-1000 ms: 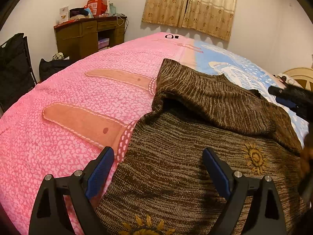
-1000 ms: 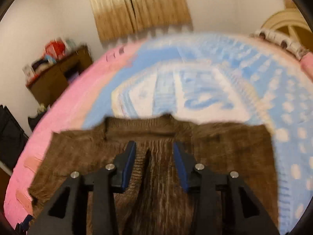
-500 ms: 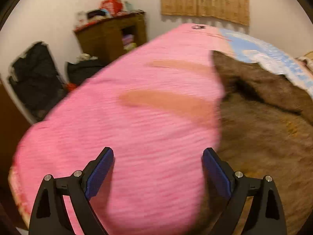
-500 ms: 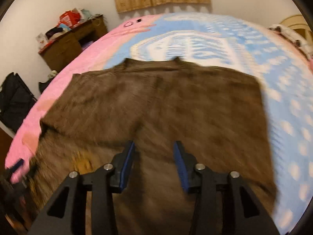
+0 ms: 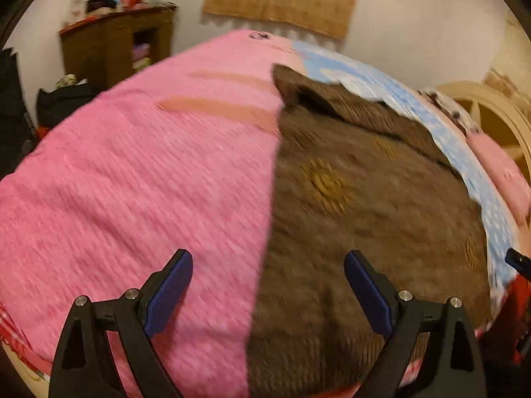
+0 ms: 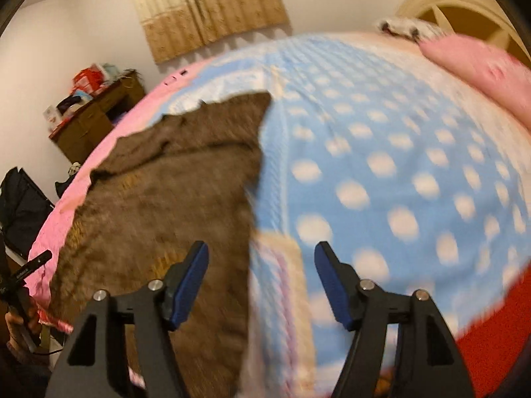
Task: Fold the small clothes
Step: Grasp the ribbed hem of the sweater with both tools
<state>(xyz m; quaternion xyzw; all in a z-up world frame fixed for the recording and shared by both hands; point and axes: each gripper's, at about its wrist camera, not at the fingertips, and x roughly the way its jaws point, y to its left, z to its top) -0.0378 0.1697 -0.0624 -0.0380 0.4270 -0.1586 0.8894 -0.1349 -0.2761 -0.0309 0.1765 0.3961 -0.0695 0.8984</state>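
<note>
Sweater (image 5: pixel 365 205) edge between left tongs (image 5: pixel 268 293), right tongs (image 6: pixel 261 280) opening (empty)

We see a bed cover (image 5: pixel 139 179), pink at the left of the frame and blue with white dots (image 6: pixel 398 172) at the right. A wooden cabinet (image 5: pixel 116 46) stands upper left, piled with clutter, beside tan curtains (image 6: pixel 205 6). A cream headboard (image 6: pixel 464 3) fills the upper right.

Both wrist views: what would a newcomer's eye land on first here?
The brown knit sweater, spread over the middle of the bed, with its top part folded down. Under it the bedspread is loud: pink on one side, blue with white dots on the other. Both the left gripper and the right gripper hover empty, the right's jaws opening.
</note>
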